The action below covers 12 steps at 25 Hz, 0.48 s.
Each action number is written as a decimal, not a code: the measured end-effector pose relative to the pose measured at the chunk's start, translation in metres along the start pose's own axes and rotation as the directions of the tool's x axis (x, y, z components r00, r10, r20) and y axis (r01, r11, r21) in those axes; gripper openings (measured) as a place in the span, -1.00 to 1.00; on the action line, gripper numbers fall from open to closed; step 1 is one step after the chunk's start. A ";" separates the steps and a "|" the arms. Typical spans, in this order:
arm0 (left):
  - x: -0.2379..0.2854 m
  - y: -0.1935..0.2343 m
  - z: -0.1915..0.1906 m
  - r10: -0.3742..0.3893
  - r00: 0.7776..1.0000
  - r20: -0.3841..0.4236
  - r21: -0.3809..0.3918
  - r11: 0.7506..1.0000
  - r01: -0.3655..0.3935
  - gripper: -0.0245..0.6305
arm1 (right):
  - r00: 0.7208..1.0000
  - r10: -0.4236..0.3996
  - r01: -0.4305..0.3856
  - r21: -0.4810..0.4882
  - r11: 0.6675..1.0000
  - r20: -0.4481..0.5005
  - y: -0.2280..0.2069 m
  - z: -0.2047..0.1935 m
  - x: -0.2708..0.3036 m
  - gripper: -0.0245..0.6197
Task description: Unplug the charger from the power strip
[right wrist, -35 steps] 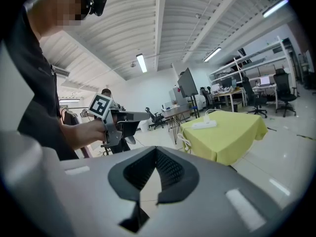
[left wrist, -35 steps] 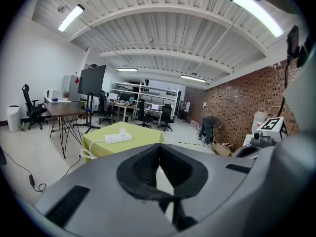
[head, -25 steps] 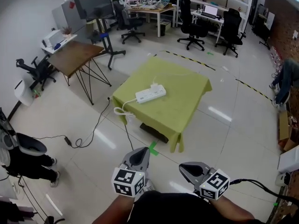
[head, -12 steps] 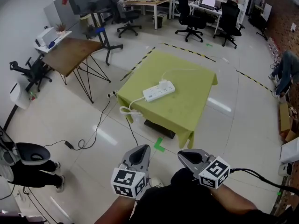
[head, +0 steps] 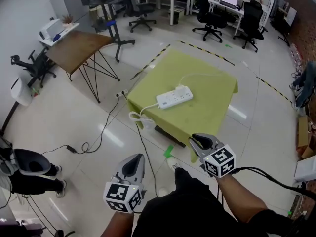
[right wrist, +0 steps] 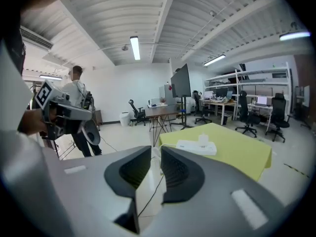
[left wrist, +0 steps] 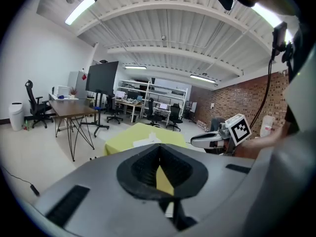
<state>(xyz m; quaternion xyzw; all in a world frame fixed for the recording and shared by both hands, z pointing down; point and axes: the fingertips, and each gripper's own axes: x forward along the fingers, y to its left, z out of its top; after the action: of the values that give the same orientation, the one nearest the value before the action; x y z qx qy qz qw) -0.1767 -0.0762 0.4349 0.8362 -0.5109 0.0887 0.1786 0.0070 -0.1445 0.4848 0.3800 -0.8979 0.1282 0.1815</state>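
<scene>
I am holding my left gripper [head: 132, 167] low at the bottom left of the head view. Its jaws are meeting at the tips and are gripping nothing. My right gripper [head: 201, 142] is riding higher, right of centre. Its jaws have just been opening and are now standing a narrow gap apart, with nothing between them.

Both grippers are pointing toward the tabletop [head: 212, 110], which is draped in a yellow-green cloth at the middle of the frame and is well apart from both. The white power strip [head: 173, 98] is lying flat on the cloth, left of the tabletop's centre. Its long axis is running from lower left to upper right in the head view.

The white charger [head: 183, 88] is sitting plugged into the strip's upper right end and is standing up from its top face. A thin white cable [head: 197, 75] is arcing away from it toward the upper right. The strip's own cord [head: 136, 115] is leaving the lower left end and looping over the tabletop's left edge.
</scene>
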 end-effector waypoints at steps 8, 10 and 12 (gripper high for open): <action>0.045 0.048 0.013 0.121 0.992 -0.032 -0.003 0.993 -0.121 -0.91 | 0.994 -0.058 0.061 0.026 0.998 -0.093 -0.107 -0.007 0.114 -0.44; 0.063 0.054 0.020 0.133 0.991 -0.034 0.002 0.991 -0.133 -0.91 | 0.993 -0.058 0.062 0.034 0.997 -0.100 -0.127 -0.005 0.135 -0.44; 0.079 0.059 0.026 0.147 0.988 -0.040 0.004 0.989 -0.147 -0.91 | 0.993 -0.053 0.058 0.043 0.997 -0.106 -0.144 -0.003 0.153 -0.43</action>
<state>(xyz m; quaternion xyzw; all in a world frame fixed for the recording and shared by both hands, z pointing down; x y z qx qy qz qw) -0.1934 -0.1754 0.4494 0.7944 -0.5674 0.1184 0.1814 0.0143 -0.3381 0.5658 0.4015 -0.8731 0.1634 0.2232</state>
